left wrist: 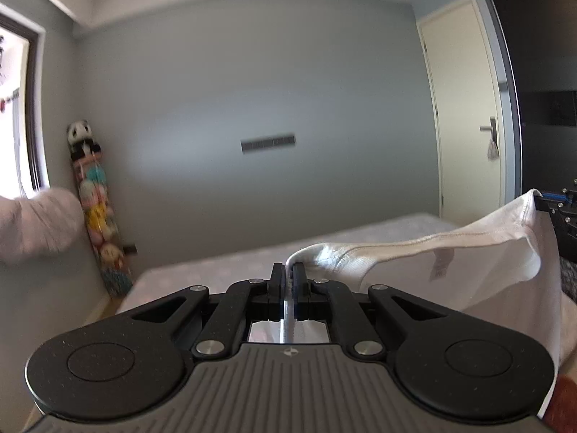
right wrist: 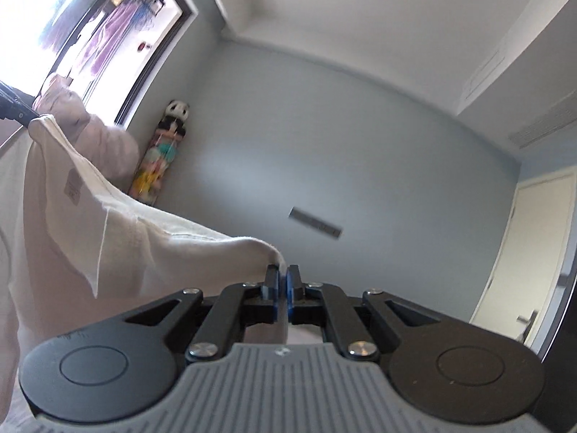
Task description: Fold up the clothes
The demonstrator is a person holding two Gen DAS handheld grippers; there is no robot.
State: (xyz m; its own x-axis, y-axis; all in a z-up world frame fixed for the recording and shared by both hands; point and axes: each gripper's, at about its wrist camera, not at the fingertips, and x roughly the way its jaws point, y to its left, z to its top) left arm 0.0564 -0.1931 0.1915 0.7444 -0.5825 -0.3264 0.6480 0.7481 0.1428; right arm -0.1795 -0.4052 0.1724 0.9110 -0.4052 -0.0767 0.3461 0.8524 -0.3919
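A white garment [left wrist: 468, 263] hangs stretched in the air between both grippers, its neckline and a small label facing the cameras. My left gripper [left wrist: 287, 270] is shut on one upper corner of it. In the left wrist view the right gripper [left wrist: 541, 204] shows at the right edge, its blue pads pinching the other corner. In the right wrist view my right gripper [right wrist: 283, 274] is shut on the white garment [right wrist: 90, 223], whose cloth sags away to the left. The left gripper [right wrist: 30, 121] holds the far corner there. The garment's lower part drops out of sight.
A bed [left wrist: 216, 274] with a pale cover lies below the garment. A pink pillow [right wrist: 93, 137] rests by the window [right wrist: 90, 29]. A tall net of plush toys [left wrist: 95, 209] leans in the corner. A cream door [left wrist: 465, 108] stands at the right.
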